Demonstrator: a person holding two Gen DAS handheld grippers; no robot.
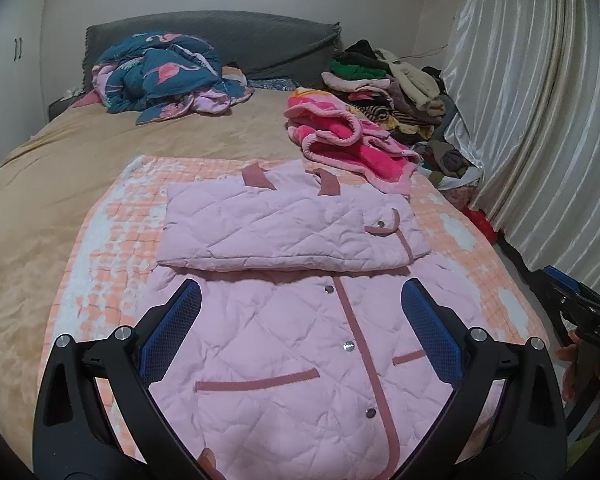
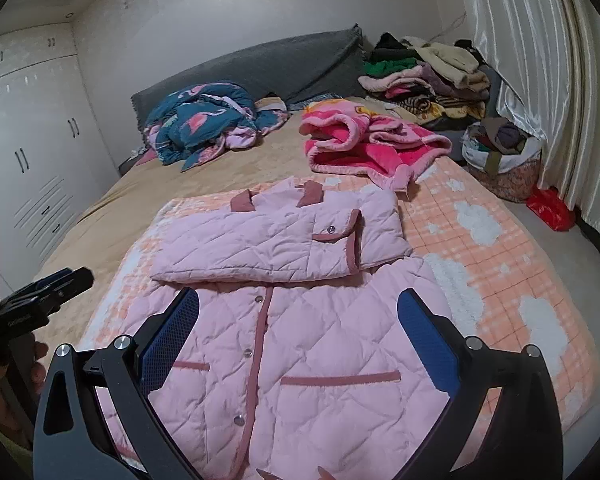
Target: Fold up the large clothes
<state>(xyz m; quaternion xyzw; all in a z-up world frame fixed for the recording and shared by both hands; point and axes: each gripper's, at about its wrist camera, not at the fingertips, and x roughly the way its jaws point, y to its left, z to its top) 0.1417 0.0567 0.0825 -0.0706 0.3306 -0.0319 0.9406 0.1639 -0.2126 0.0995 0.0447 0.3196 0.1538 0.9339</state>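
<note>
Nearest the cameras, the left gripper [image 1: 300, 344] and the right gripper [image 2: 298, 350] are held above the lower half of the pink quilted jacket [image 1: 300, 360], both with jaws spread wide and nothing pinched between them. The jacket is laid front-up, snaps fastened, on a peach checked blanket [image 1: 100, 264] near the foot of the bed. Its sleeves [image 1: 284, 228] are folded across the chest, forming a band just below the collar.

A risk is judged here: if only the top quilted layer is caught at the hem, the back panel would be left behind and the fold would come out skewed. The thick padding may also spring open, and the crossed sleeves could be dragged loose if the hem is swept over them carelessly.

Beyond the blanket, a tan bedspread [image 1: 60, 152] is seen. Farther back, a bright pink fleece garment [image 1: 348, 140] and a rumpled blue flamingo quilt [image 1: 160, 76] are lying near a grey headboard [image 1: 220, 36]. A heap of clothes [image 1: 388, 84] is stacked at the right, beside pale curtains [image 1: 540, 120]; white wardrobes [image 2: 32, 140] are seen at the left.
</note>
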